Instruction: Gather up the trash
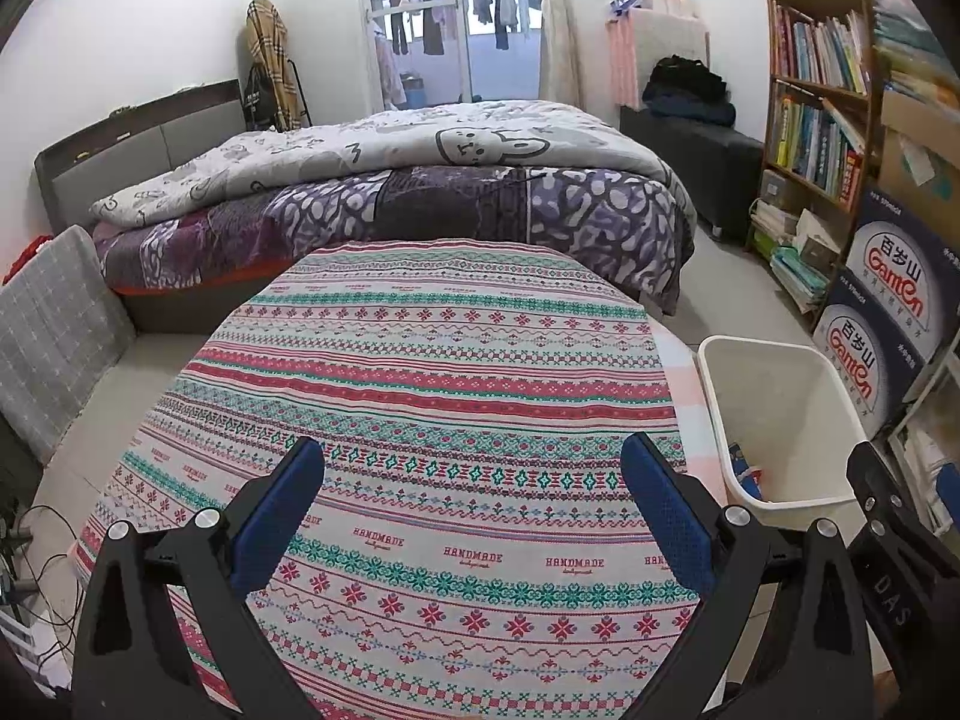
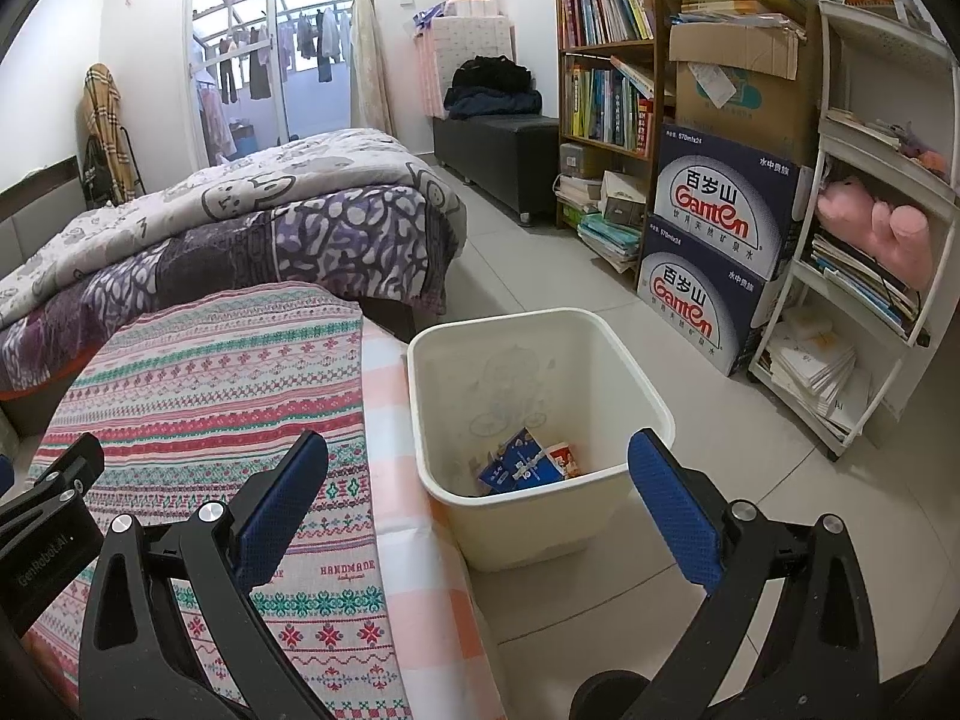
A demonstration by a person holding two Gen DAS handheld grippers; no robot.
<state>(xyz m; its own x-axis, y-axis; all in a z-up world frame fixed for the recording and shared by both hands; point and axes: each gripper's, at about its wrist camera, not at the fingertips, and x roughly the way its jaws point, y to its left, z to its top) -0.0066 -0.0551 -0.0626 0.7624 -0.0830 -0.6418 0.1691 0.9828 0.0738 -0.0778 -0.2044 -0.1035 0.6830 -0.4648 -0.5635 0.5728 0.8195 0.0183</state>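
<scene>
A white plastic bin (image 2: 456, 378) stands on the floor beside the table's right edge, and its far wall (image 1: 780, 408) shows in the left wrist view too. At its bottom lie blue and red cartons (image 2: 528, 462), of which a corner (image 1: 744, 471) is seen from the left. My left gripper (image 1: 474, 498) is open over the patterned tablecloth (image 1: 432, 372), nothing between its blue pads. My right gripper (image 2: 480, 504) is open, hovering over the bin's near rim and the table edge (image 2: 396, 450), holding nothing. No loose trash shows on the cloth.
A bed (image 1: 390, 180) with a grey quilt lies beyond the table. Blue water boxes (image 2: 720, 240), a bookshelf (image 2: 606, 72) and a white rack (image 2: 870, 240) line the right wall. Tiled floor (image 2: 540, 276) runs past the bin. Cables (image 1: 36, 570) lie at the left.
</scene>
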